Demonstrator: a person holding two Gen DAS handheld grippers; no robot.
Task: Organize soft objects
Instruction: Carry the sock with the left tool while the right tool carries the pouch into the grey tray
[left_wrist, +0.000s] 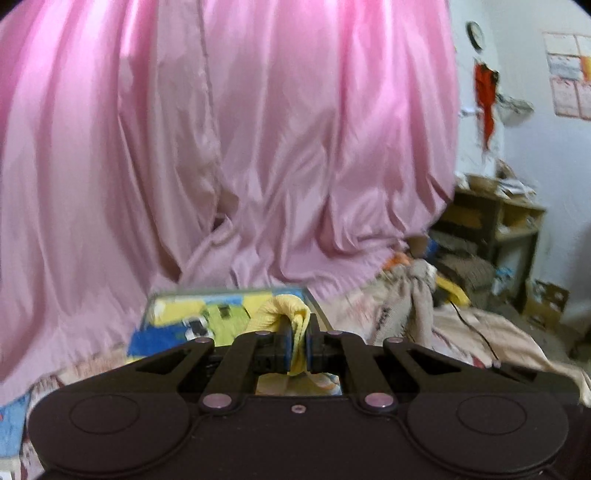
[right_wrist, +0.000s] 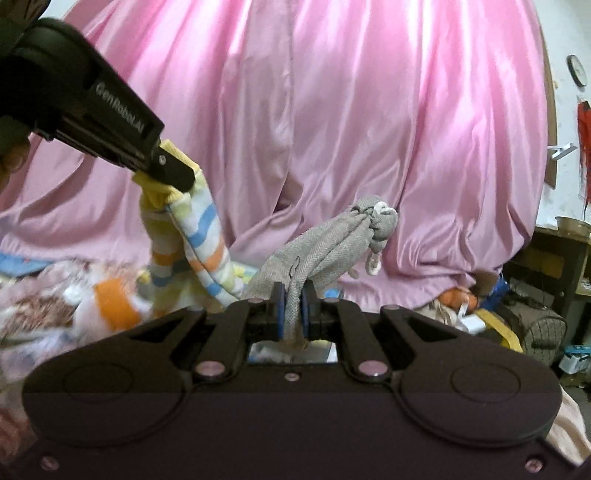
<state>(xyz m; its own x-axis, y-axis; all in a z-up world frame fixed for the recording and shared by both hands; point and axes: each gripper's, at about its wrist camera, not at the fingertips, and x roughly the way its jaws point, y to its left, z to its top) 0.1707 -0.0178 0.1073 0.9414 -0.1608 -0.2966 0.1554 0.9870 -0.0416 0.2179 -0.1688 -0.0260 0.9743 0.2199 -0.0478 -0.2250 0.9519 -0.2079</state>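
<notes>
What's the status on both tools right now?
Left tool shut on yellow striped cloth. Right tool shut on grey cloth. Both cloths off the bed. Pink curtain close ahead, not touching.

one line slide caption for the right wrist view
Right gripper pinches grey cloth; left gripper lifts striped cloth before pink curtain.

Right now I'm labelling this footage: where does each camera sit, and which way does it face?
Left wrist: on the left gripper, facing the pink curtain; its gripper pinches a yellow cloth.
Right wrist: on the right gripper, facing the same curtain; it grips a grey cloth, and the left gripper shows top left with a fingertip.
Shared: curtain, wall clock, yellow cloth, shelf.
</notes>
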